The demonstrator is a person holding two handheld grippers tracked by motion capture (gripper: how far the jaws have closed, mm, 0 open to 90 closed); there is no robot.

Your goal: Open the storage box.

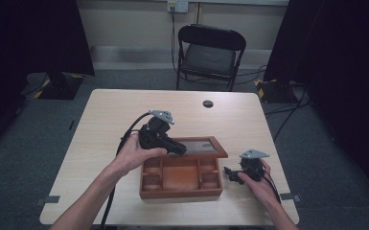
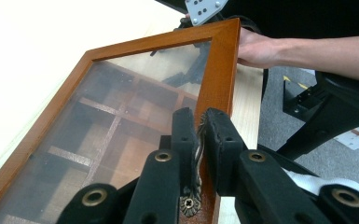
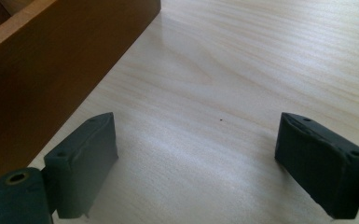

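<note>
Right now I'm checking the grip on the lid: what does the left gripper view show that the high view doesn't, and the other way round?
Left gripper view: the left gripper shut on the brass latch at the lid's front edge, with the compartments seen through the glass.

High view: the whole table, the chair beyond it, and the right gripper resting beside the box.

Both: the raised lid, the divided box, the person's right hand.

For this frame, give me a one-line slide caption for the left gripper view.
Left hand-held gripper shut on the brass clasp of the glass-paned wooden box lid, holding it raised above the compartments.
</note>
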